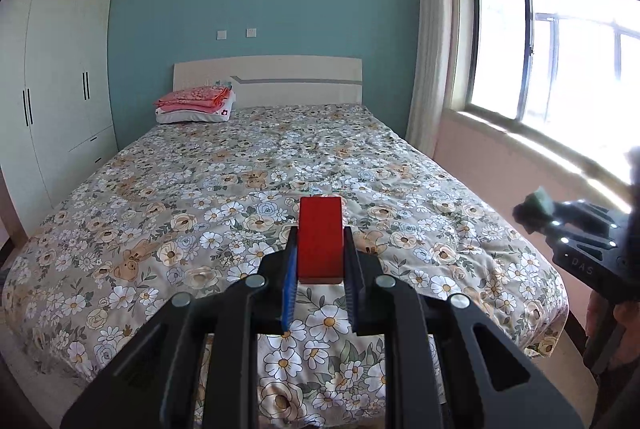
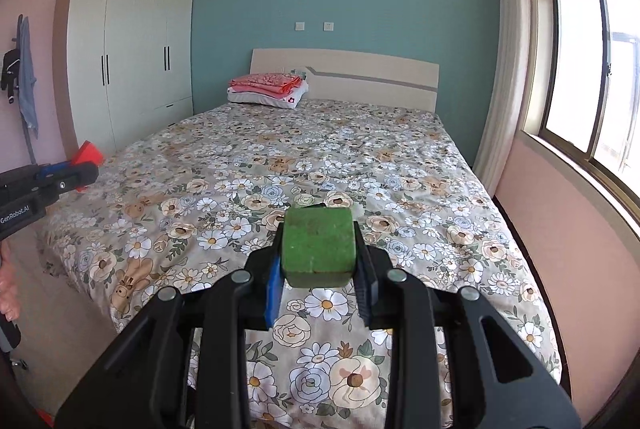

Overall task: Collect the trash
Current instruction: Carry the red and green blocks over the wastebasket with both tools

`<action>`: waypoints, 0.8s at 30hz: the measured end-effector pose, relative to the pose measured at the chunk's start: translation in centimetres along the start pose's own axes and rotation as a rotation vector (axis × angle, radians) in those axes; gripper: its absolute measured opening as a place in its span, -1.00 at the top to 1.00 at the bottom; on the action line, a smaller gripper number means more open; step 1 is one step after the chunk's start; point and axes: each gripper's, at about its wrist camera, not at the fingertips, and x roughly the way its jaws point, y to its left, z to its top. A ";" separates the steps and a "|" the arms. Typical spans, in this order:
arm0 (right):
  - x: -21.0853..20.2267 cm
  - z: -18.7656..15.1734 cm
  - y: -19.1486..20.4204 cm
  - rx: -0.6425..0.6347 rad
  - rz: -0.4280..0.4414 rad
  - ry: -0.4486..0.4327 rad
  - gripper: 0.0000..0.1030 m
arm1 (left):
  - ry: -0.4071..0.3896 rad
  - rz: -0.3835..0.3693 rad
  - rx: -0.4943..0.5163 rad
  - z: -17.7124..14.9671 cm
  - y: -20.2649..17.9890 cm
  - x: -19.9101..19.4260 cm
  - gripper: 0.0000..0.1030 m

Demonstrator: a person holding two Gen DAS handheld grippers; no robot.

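Left wrist view: left gripper (image 1: pixel 320 253) has its fingers pinching a red block (image 1: pixel 320 239) by its two long sides, held up over the foot of the bed (image 1: pixel 240 165) w/ the floral cover. Block looks rigid, flat-faced, prob. light; the side pinch on parallel faces seems secure, though the smooth faces could slip if the squeeze eases. At the right edge the right gripper (image 1: pixel 534 213) shows w/ smth dark-green at its tip, backlit by the window (image 1: pixel 540 29), so detail is hard to read. Right wrist view: right gripper (image 2: pixel 322 261) has fingers closed on a green block (image 2: pixel 318 249), chunky, near cube-shaped, w/ a rough, scuffed-looking surface; I'd guess stiff foam or painted wood, light, grippy enough, best held on opposite flat sides as now. Left gripper (image 2: pixel 82 169) appears at the left edge w/ the red block (image 2: pixel 89 153) poking past it. No bin or trash container is visible in either view, so the drop-off spot can't be told. Undersides of both blocks are hidden; the floor near the bed is mostly cut off by the gripper bodies.
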 end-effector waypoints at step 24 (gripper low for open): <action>0.1 -15.8 3.8 -0.087 0.087 0.251 0.40 | 0.269 -0.104 0.015 -15.8 -0.3 1.3 0.57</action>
